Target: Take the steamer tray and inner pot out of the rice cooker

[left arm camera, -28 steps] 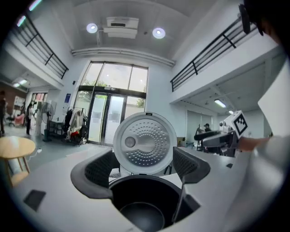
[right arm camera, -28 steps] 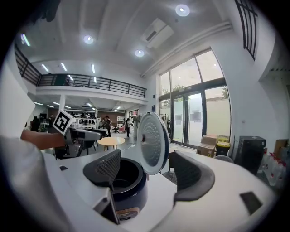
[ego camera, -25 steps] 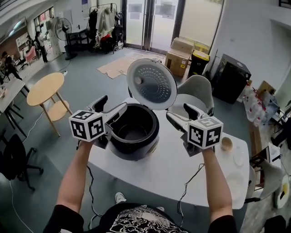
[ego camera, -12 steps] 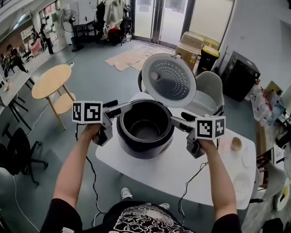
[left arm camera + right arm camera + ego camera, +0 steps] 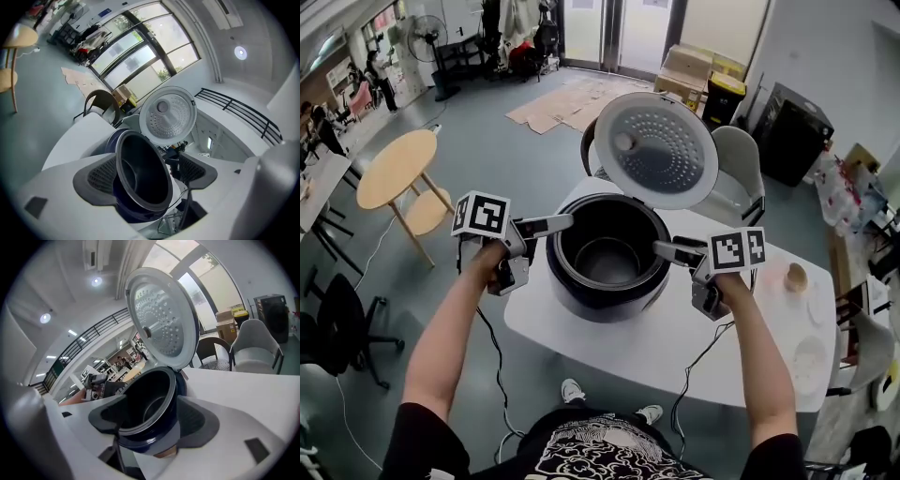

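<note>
Dropping to the round dark rice cooker, left gripper and right gripper straddle the rim of its black inner pot, jaws apart, the right's just narrowing for a likely lift.

tbh cooker sides hidden behind left gripper pads; lil thing by tabletop right edge, too small 2 ID.

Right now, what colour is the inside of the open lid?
The lid is silvery grey, dotted with dimples; best in the right gripper view.
</note>
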Action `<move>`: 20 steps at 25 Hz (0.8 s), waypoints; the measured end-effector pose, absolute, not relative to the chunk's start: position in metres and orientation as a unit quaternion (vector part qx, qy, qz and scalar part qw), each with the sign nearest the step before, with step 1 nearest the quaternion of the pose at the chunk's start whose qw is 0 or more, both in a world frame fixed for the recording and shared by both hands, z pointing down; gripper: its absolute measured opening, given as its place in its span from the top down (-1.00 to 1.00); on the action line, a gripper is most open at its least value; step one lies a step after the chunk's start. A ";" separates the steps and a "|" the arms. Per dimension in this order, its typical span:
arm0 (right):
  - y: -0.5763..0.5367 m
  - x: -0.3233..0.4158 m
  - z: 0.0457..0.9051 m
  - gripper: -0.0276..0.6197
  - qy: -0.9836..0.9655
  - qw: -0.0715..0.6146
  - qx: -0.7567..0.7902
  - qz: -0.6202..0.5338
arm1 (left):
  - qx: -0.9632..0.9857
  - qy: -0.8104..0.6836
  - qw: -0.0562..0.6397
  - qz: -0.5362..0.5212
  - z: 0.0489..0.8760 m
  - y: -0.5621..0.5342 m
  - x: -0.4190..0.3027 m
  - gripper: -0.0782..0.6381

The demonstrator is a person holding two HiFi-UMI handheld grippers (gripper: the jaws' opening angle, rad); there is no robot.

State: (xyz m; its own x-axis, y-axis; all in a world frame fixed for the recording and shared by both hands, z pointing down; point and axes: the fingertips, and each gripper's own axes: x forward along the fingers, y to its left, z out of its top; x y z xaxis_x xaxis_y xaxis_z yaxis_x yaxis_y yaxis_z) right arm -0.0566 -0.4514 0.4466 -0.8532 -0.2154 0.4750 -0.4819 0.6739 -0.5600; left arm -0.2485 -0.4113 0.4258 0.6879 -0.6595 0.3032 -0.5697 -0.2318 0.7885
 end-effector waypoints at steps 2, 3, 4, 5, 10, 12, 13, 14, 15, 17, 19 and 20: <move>-0.454 -0.056 0.453 -0.13 -0.889 0.191 0.198 0.365 | 0.778 -0.378 0.500 -0.053 0.431 -0.414 -0.249 -0.35; -0.455 -0.057 0.456 -0.13 -0.887 0.193 0.199 0.369 | 0.776 -0.370 0.508 -0.053 0.435 -0.415 -0.249 -0.35; -0.456 -0.057 0.459 -0.12 -0.886 0.195 0.198 0.371 | 0.776 -0.361 0.515 -0.048 0.438 -0.416 -0.248 -0.35; -0.457 -0.059 0.461 -0.10 -0.885 0.197 0.197 0.374 | 0.776 -0.354 0.520 -0.042 0.441 -0.417 -0.247 -0.35; -0.456 -0.058 0.464 -0.07 -0.878 0.196 0.197 0.390 | 0.775 -0.344 0.529 -0.027 0.445 -0.422 -0.246 -0.32; -0.454 -0.057 0.462 -0.06 -0.874 0.196 0.200 0.397 | 0.771 -0.347 0.534 -0.019 0.446 -0.420 -0.245 -0.27; -0.452 -0.058 0.461 -0.05 -0.871 0.197 0.202 0.402 | 0.769 -0.349 0.535 -0.013 0.446 -0.420 -0.245 -0.23; -0.451 -0.059 0.461 -0.03 -0.867 0.198 0.204 0.409 | 0.768 -0.353 0.534 -0.007 0.447 -0.419 -0.246 -0.17; -0.450 -0.061 0.462 0.03 -0.862 0.200 0.206 0.419 | 0.767 -0.359 0.532 0.001 0.449 -0.419 -0.247 -0.13; -0.449 -0.066 0.466 0.20 -0.849 0.204 0.214 0.437 | 0.763 -0.377 0.525 0.020 0.453 -0.420 -0.251 -0.08; -0.450 -0.067 0.469 0.27 -0.842 0.208 0.225 0.445 | 0.758 -0.394 0.518 0.040 0.457 -0.421 -0.253 -0.03; -0.451 -0.067 0.470 0.30 -0.839 0.207 0.229 0.449 | 0.755 -0.402 0.516 0.048 0.460 -0.421 -0.254 0.01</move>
State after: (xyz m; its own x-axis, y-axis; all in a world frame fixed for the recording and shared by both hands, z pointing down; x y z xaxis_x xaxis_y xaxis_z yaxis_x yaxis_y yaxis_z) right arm -0.0667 -0.4511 0.4698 -0.8092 -0.1982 0.5531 -0.5700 0.4927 -0.6575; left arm -0.2536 -0.4214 0.4596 0.6725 -0.5576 0.4866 -0.6560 -0.1448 0.7408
